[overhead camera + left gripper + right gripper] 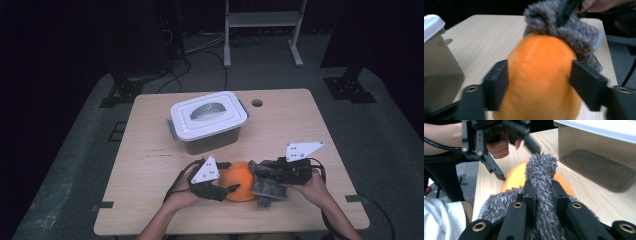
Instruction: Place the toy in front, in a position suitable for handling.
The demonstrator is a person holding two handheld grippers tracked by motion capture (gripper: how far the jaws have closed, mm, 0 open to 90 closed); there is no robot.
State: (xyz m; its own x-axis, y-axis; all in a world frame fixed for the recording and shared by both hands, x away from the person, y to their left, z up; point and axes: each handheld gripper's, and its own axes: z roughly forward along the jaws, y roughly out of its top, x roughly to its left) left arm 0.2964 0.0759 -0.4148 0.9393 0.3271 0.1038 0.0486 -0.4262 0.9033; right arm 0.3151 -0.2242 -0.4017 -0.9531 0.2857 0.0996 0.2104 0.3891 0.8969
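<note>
Orange plush toy [239, 181] lies near the table's [150, 170] six o'clock edge, its grey furry part [267, 185] toward three o'clock. The lidded box [207, 120] stands at twelve o'clock of it, well apart, lid on. The right claw [543, 195] is clamped on a tuft of the grey fur, likely to steady or pull it. The left claw [539, 85] straddles the orange body with jaws apart, not pressing, probably regripping.
</note>
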